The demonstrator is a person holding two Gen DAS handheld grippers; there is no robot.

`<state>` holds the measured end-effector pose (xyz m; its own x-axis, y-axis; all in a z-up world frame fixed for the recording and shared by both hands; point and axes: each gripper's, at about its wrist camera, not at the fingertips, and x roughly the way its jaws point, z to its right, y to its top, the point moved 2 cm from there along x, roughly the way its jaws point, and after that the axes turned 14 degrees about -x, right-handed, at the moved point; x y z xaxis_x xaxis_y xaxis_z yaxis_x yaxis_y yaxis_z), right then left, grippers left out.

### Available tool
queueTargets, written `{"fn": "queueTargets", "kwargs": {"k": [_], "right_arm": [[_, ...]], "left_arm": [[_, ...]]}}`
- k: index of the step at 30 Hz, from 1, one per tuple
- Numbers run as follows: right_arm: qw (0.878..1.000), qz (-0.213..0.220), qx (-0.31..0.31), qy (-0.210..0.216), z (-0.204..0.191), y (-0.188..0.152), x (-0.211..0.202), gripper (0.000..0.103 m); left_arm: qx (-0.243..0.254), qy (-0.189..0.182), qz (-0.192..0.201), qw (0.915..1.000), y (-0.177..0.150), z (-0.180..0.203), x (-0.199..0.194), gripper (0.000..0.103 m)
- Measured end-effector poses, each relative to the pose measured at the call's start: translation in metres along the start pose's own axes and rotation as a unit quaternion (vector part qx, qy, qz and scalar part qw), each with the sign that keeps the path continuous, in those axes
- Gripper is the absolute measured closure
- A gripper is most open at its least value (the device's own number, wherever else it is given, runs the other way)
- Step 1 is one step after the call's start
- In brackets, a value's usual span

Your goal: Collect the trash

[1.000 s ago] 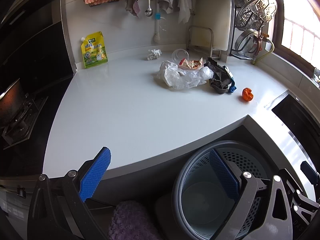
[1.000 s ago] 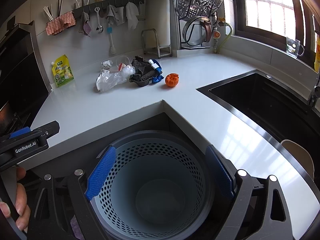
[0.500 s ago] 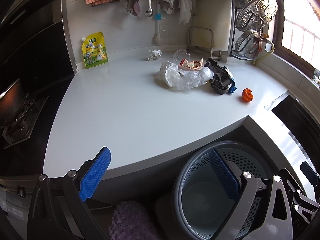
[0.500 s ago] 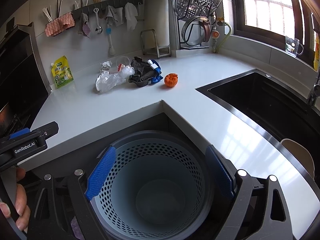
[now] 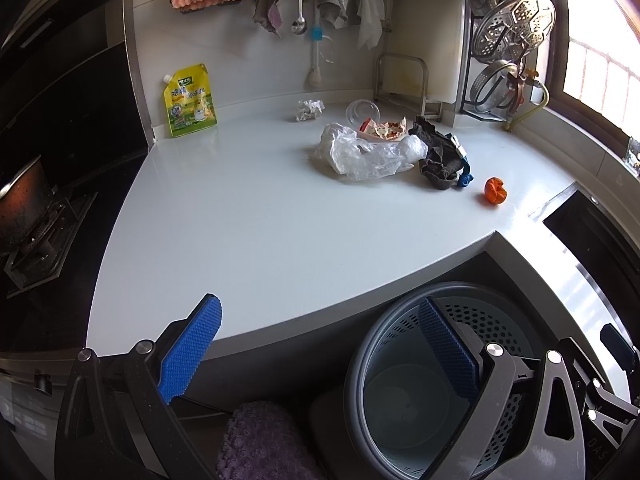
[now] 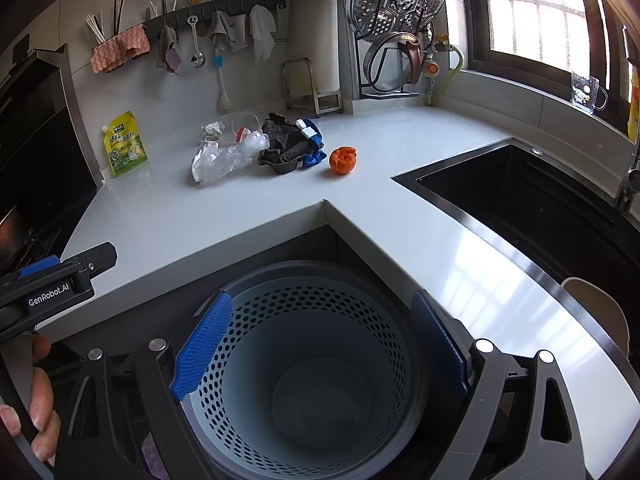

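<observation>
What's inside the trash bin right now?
The bin looks empty: its perforated wall and bare pale bottom show in the right wrist view. The right gripper, open above it, hides slivers of the rim. All trash still lies on the counter.

"GenRobot.AI" stands in white letters on the black body of the left gripper. The yellow pouch at the countertop's back-left edge carries print too small to read.
</observation>
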<state>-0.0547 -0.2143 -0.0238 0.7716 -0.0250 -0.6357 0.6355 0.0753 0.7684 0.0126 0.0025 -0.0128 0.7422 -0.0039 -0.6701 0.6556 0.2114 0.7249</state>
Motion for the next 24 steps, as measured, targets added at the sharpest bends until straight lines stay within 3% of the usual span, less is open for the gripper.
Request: {"fn": "queueTargets", "kwargs": {"k": [24], "right_arm": [[1.000,-0.003,0.000,0.003,-0.0022,-0.0019,0.0010,0.016]], "left_arm": [[0.001,0.000,-0.001,1.0000,-0.0010,0.0002,0.0011,0.006]]}}
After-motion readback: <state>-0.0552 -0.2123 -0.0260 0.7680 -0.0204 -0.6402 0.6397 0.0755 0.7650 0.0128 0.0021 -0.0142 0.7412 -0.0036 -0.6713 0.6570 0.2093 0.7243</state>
